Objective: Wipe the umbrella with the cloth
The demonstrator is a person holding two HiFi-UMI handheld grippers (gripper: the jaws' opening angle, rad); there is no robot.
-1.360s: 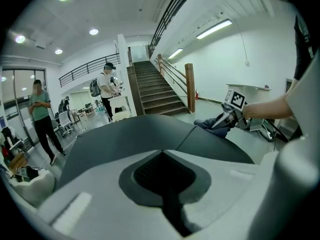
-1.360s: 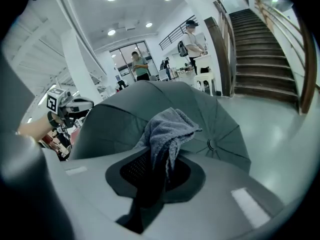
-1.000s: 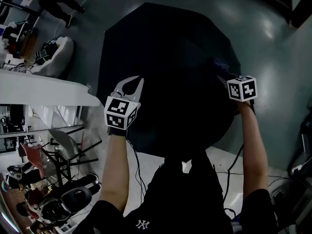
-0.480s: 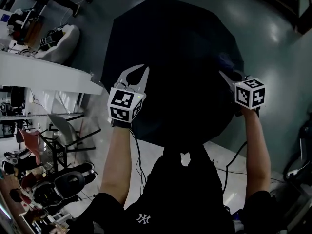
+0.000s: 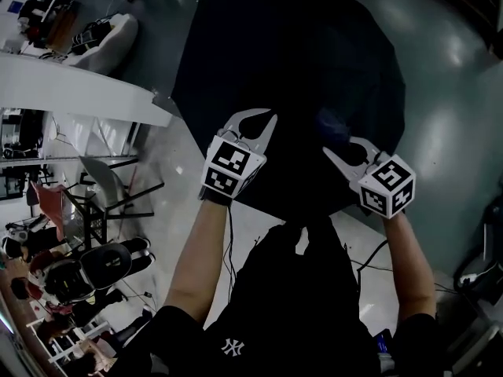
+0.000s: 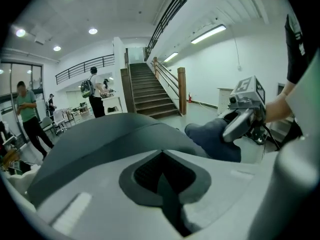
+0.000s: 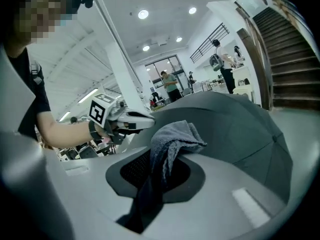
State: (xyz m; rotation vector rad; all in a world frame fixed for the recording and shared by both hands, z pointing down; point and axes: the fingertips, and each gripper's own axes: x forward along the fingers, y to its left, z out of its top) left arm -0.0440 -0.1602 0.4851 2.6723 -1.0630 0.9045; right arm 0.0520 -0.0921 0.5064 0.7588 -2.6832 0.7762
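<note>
Two hand-held grippers are closed: the left hand-held gripper (image 5: 255, 121) apparently on the rim of the open black umbrella (image 5: 291, 61) at upper centre, the right hand-held gripper (image 5: 343, 144) on the grey cloth (image 7: 172, 139). Most of the wiping is judged still to be done.

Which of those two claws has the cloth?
The right gripper: the cloth hangs pinched between its jaws. The left gripper is shut on the umbrella instead.

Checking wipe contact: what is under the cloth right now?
The cloth, pinched by the right gripper, lies over the dark umbrella. The canopy patch beneath it is covered, so actual contact cannot be confirmed.
</note>
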